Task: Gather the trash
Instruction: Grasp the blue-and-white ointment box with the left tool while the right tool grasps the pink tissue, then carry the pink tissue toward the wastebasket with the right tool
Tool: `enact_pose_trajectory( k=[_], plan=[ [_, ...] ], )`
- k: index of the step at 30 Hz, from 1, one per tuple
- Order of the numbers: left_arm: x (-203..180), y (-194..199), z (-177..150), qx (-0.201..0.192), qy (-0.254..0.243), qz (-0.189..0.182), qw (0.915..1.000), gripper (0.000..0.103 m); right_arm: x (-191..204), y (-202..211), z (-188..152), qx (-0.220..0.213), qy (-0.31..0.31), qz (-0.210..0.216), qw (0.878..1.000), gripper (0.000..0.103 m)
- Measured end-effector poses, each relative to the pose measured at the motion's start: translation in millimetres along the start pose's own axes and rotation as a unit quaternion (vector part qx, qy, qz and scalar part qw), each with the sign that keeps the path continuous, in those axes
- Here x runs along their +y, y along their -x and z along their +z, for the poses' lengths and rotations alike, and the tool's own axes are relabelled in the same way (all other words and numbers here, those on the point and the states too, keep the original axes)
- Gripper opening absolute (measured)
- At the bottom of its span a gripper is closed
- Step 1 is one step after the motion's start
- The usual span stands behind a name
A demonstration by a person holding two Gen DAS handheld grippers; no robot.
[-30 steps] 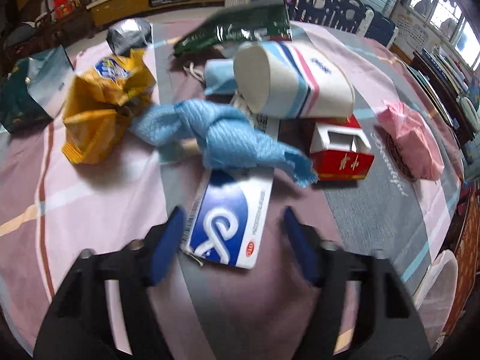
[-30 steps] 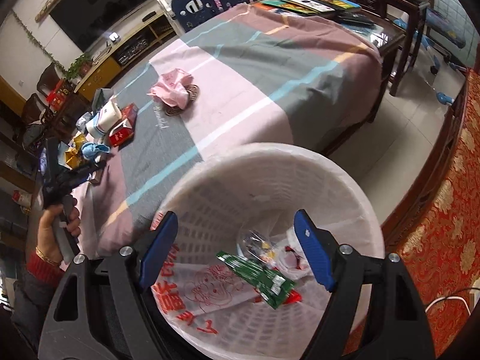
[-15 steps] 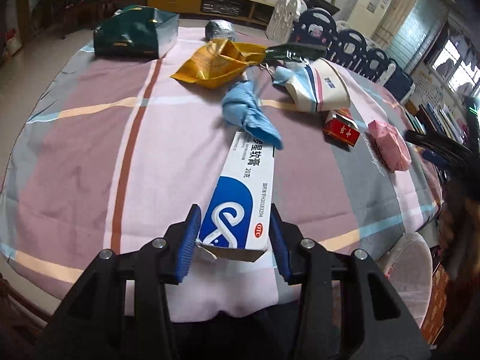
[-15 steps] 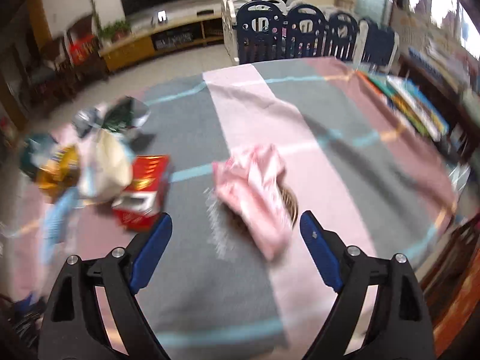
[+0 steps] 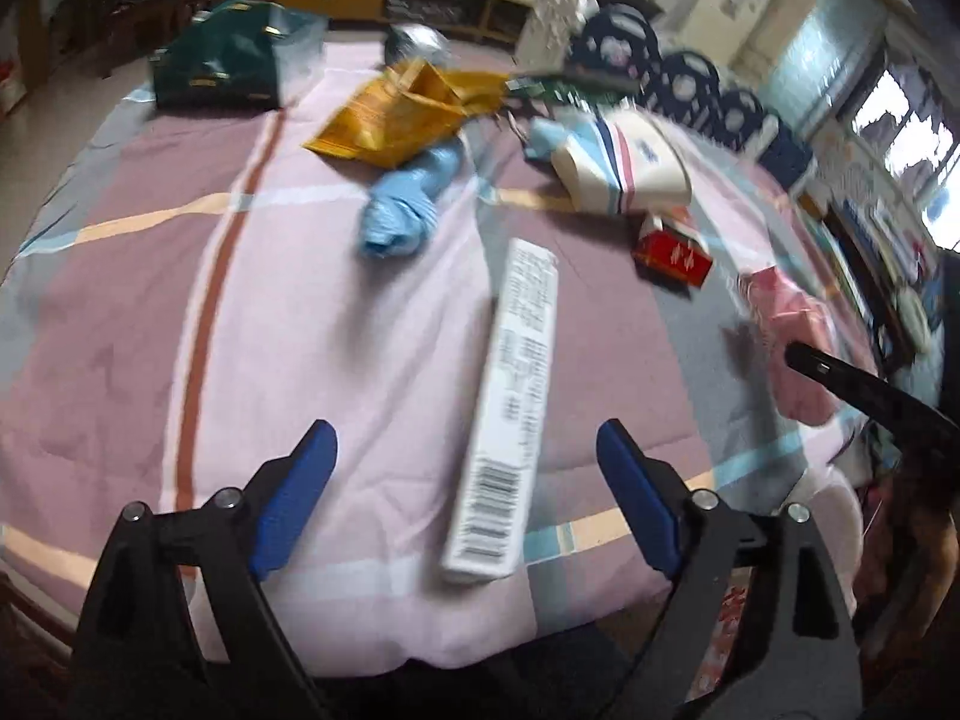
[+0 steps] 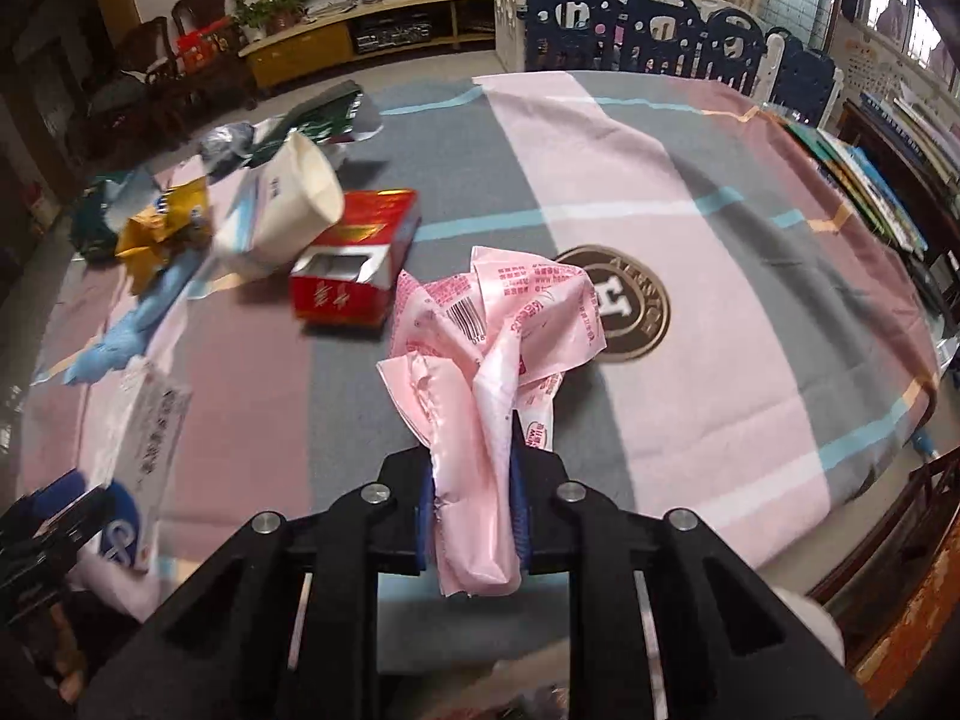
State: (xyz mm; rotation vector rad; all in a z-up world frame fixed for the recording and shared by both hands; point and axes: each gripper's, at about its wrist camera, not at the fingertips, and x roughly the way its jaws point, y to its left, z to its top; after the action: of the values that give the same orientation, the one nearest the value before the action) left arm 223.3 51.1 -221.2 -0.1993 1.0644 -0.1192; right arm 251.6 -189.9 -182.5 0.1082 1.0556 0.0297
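Trash nearest you: your right hand-held gripper point(image 6: 471, 516) has just been closing and now pinches a crumpled pink plastic wrapper point(image 6: 492, 354); the rest of the wrapper bunches up ahead of the jaws, over the tabletop point(image 6: 690, 192).
Your left hand-held gripper point(image 5: 465, 480): its jaws have just been opening and now stand wide apart, pressing on nothing.
Long box point(image 5: 510, 420): it shows blurred between your left fingers without touching them, barcode end towards you, near the tabletop's front edge; you cannot tell whether it lies on the cloth.
Cloth: a pink, grey and mauve checked sheet covers the tabletop, with a round brown badge point(image 6: 630, 306) just beyond the pink wrapper.
Middle of the tabletop: a red carton point(image 6: 354, 258) with an open top lies to the left of the wrapper; a white cup with blue and red stripes point(image 5: 621, 162) lies on its side against the carton.
Further left: a blue rag point(image 5: 405, 204) and a yellow snack bag point(image 5: 402, 111) touch each other.
Far edge: a dark green bag point(image 5: 222, 66) and a silver foil lump point(image 5: 414, 42).
Beyond the tabletop: blue and white fence panels point(image 6: 660, 30).
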Motion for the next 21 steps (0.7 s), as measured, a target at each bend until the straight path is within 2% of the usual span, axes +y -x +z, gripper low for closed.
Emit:
enact_pose_trajectory(
  k=[4,5,6,7,9,12,14,15,17,21],
  plan=[
    [-18.0,-12.6,7.1,0.010,-0.049,0.032,0.9982,0.088,12.8,29.5,-37.8,0.002,-0.039,0.048,0.998,0.021],
    [-21.2,-14.6,7.0,0.011,-0.059,0.039,0.9974,0.081,14.6,36.2,-45.6,0.002,-0.049,0.056,0.997,0.021],
    [-22.2,-17.5,6.2,0.017,-0.064,0.042,0.9969,0.065,16.5,42.5,-52.8,0.000,-0.055,0.060,0.997,0.021],
    [-22.1,-21.2,5.1,0.025,-0.066,0.046,0.9965,0.056,20.3,46.5,-56.7,-0.001,-0.056,0.062,0.996,0.021],
    [-16.2,-24.0,4.3,0.030,-0.055,0.041,0.9972,0.048,26.6,57.9,-64.1,-0.005,-0.053,0.064,0.997,0.021],
    [-6.7,-19.0,2.6,0.015,-0.034,0.046,0.9983,0.044,33.1,73.4,-68.7,-0.015,-0.045,0.061,0.997,0.021],
    [-3.7,-4.7,-2.2,-0.012,-0.021,0.059,0.9979,0.044,36.1,83.3,-68.5,-0.023,-0.046,0.061,0.997,0.021],
    [-3.9,5.1,-5.1,-0.029,-0.018,0.054,0.9980,0.044,37.3,88.4,-68.9,-0.028,-0.045,0.062,0.997,0.021],
    [-4.4,23.1,-14.6,-0.055,-0.016,0.054,0.9969,0.044,40.7,93.9,-68.6,-0.037,-0.040,0.060,0.997,0.021],
    [-0.5,47.2,-35.9,-0.081,-0.024,0.082,0.9930,0.044,52.1,99.4,-67.6,-0.038,-0.032,0.062,0.997,0.021]
  ],
)
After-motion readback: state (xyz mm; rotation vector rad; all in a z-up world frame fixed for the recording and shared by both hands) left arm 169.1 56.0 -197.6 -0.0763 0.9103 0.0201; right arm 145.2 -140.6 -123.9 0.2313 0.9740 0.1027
